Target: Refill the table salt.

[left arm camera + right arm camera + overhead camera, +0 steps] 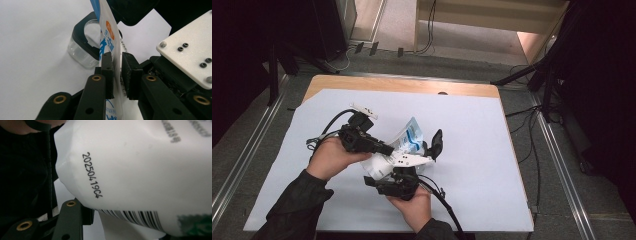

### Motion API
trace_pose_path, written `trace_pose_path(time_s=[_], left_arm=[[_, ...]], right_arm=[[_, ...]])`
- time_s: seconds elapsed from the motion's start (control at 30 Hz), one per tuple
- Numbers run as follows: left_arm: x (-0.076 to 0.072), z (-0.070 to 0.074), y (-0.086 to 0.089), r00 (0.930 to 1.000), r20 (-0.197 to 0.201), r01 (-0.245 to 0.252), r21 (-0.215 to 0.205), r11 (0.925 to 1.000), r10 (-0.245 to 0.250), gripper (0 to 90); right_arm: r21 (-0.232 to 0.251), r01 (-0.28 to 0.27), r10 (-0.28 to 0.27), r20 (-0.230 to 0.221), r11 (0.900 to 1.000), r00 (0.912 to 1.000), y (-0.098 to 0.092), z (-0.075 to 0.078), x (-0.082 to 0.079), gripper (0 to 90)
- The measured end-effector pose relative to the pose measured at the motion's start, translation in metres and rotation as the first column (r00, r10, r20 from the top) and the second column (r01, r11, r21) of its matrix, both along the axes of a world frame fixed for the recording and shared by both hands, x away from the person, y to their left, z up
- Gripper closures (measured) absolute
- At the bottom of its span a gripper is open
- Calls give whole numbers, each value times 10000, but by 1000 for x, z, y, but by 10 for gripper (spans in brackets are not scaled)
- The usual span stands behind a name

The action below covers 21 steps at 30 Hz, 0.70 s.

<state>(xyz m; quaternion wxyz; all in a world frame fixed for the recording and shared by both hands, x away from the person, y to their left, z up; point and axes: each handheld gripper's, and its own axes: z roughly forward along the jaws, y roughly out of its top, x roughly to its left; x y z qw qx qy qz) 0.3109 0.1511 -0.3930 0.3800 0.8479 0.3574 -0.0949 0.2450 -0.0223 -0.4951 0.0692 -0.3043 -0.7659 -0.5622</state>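
I am holding a white and blue pouch [404,142] up over the middle of the table [472,130], between my two grippers. My left gripper [384,149] is coming in from the left, and in the left gripper view its pads [108,72] are standing a little apart with the pouch's thin flat edge [110,40] running up between them; the left pad is lying against the film, while the right pad is showing a narrow gap, so I am not clamping it there. My right gripper [399,172] is sitting below the pouch, near my side of the table. In the right gripper view the pouch's white back [140,170], with its printed date code and barcode, is pressing close over the jaws, bulging between them, and I am gripping it there. A small clear cup [83,51] with a black rim is lying on the table beyond the pouch.
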Motion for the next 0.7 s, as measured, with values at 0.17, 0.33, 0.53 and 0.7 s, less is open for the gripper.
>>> trace_pose_path(time_s=[0.17, 0.33, 0.53, 0.7], left_arm=[[-2, 2, -1, 9997, 244, 4, 116, 9999, -7, 875], [-4, 3, -4, 9989, 468, -91, 185, 9998, 82, 894], [-6, 5, -4, 9980, 622, -141, 186, 9997, 129, 900], [-6, 4, -5, 9978, 627, -219, 228, 9995, 205, 900]], right_arm=[[-221, -52, 55, 127, 9997, 9999, 3, -1, -1, 563], [-352, -76, 81, 160, 9994, 9998, 3, 0, 1, 556], [-770, -131, 169, 486, 9969, 9987, 4, 0, 1, 546], [-974, -128, 185, 578, 9952, 9982, 5, 0, 1, 570]])
